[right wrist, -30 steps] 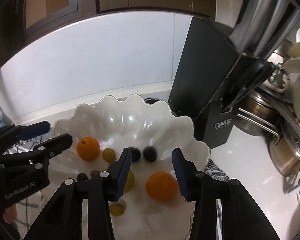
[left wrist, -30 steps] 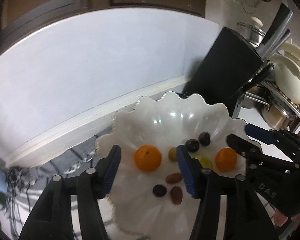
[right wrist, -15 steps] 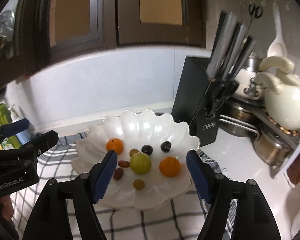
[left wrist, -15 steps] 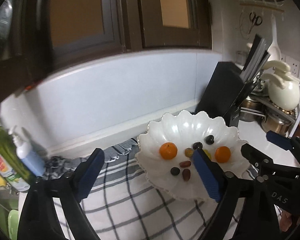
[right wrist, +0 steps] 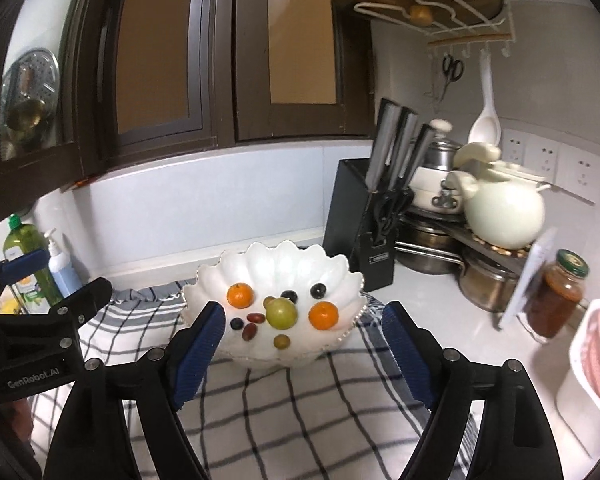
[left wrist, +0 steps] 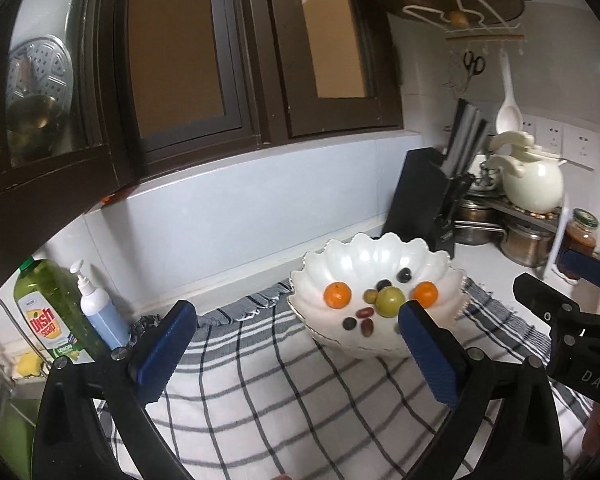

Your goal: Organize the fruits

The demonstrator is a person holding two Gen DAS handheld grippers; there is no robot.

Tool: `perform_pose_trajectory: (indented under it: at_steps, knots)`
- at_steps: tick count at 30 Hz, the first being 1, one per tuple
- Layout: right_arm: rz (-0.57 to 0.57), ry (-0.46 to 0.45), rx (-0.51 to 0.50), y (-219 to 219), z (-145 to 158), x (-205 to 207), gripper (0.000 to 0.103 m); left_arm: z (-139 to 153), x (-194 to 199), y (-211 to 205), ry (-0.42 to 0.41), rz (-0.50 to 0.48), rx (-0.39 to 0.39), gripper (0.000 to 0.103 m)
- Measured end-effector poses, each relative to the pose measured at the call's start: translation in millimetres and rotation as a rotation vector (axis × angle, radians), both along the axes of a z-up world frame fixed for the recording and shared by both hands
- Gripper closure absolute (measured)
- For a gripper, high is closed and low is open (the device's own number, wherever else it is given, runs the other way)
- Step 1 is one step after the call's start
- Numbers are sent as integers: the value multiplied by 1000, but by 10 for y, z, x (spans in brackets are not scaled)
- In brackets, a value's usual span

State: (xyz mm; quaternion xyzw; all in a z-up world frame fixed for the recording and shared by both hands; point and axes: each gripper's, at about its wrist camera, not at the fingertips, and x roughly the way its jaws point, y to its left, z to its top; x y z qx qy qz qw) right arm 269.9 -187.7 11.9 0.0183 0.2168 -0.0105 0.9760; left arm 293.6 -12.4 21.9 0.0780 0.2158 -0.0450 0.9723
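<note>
Through the left wrist camera we see our left gripper (left wrist: 296,346) spread wide and holding nothing, above the checked cloth (left wrist: 284,400). At two o'clock from it sits the white scalloped bowl (left wrist: 440,268) on that cloth. Inside it: a tangerine (left wrist: 337,294) at nine o'clock, a second tangerine (left wrist: 425,294) at three, the green plum (left wrist: 390,301) between them, dark grapes (left wrist: 404,275) toward twelve, reddish grapes (left wrist: 365,313) toward six.

On to the right wrist camera: our right gripper (right wrist: 300,356) is spread just as wide, empty too, with the bowl (right wrist: 340,268) framed at twelve o'clock between its fingers. The plum (right wrist: 281,313) sits mid-bowl, tangerines (right wrist: 240,295) flanking it, and a small green grape (right wrist: 281,341) lies at six o'clock.
</note>
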Motion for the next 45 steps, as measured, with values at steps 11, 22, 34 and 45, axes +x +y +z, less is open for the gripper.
perform_pose_trajectory:
  at_steps: [11,22,34,45]
  knots:
    - [55,-25,-5,-118,136,-714,20,193,-847,-92,-53,37,-46,0]
    - [92,-40,-21,-260,176,-1414,20,262,-1593,-221,-73,56,-62,0]
    - [92,-66,-38,-313,207,-1909,20,272,-2035,-270,-87,39,-45,0]
    - [87,-77,-30,-372,237,-2114,20,313,-2212,-344,-99,17,-40,0]
